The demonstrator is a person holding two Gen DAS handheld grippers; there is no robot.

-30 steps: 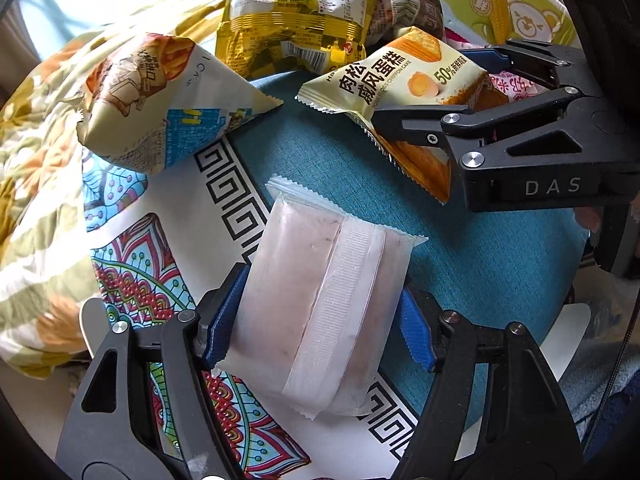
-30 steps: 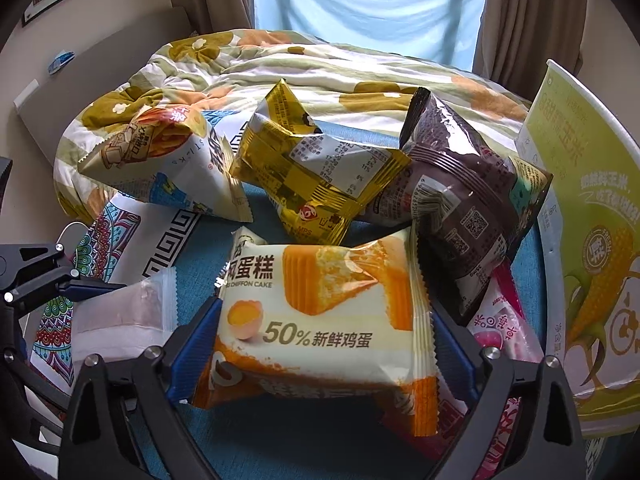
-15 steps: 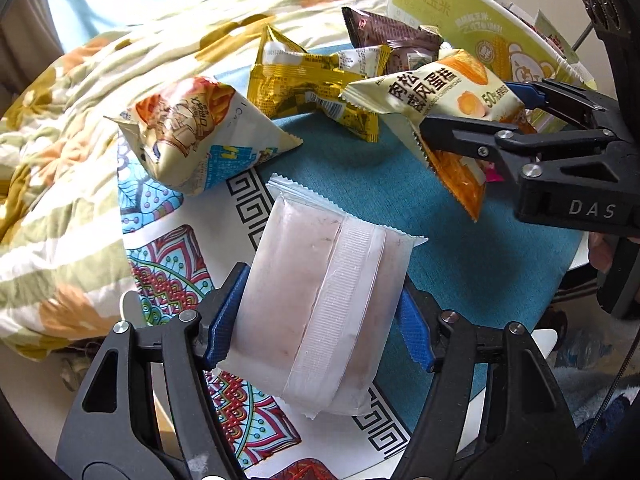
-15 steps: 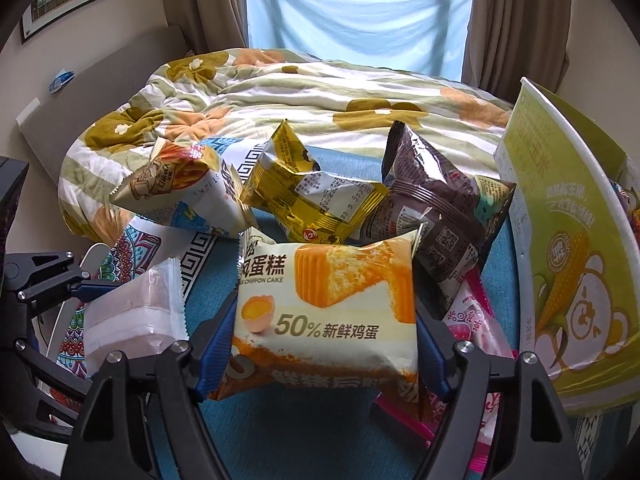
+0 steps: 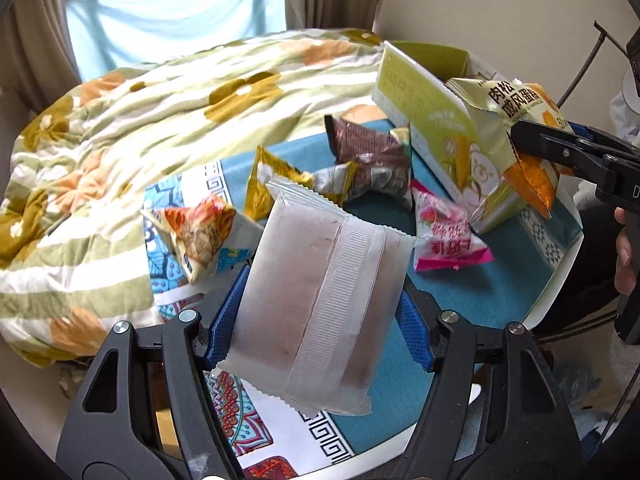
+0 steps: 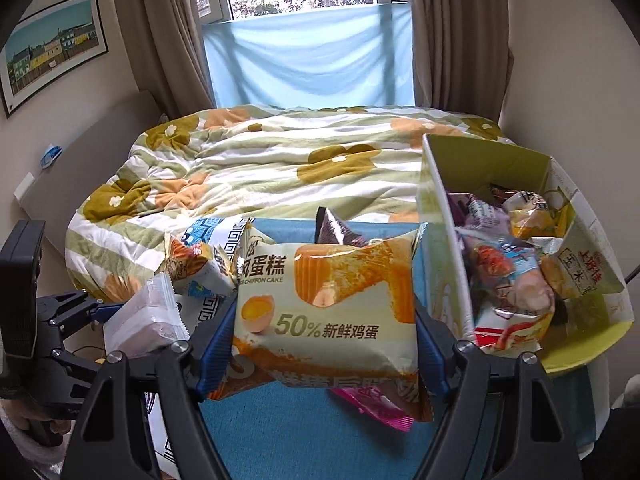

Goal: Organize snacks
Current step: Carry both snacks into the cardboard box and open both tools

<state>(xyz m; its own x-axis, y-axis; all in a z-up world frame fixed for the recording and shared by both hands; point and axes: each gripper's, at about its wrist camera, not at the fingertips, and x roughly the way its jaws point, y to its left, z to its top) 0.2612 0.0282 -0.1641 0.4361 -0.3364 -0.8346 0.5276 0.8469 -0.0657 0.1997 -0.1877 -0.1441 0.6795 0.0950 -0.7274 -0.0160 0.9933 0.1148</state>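
Green carton [image 6: 452, 240] at the counter [image 5: 472, 292] edge, already part-filled; four packets loose on the counter; chiffon cake packet [image 6: 328, 312] clenched in right tongs [image 6: 324, 344], frosted packet [image 5: 316, 300] in left tongs [image 5: 316, 328], both aloft, unboxed.

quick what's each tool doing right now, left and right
Left tool: closed on the frosted clear snack packet, held up off the table.
Right tool: closed on the chiffon cake packet, lifted beside the green box.
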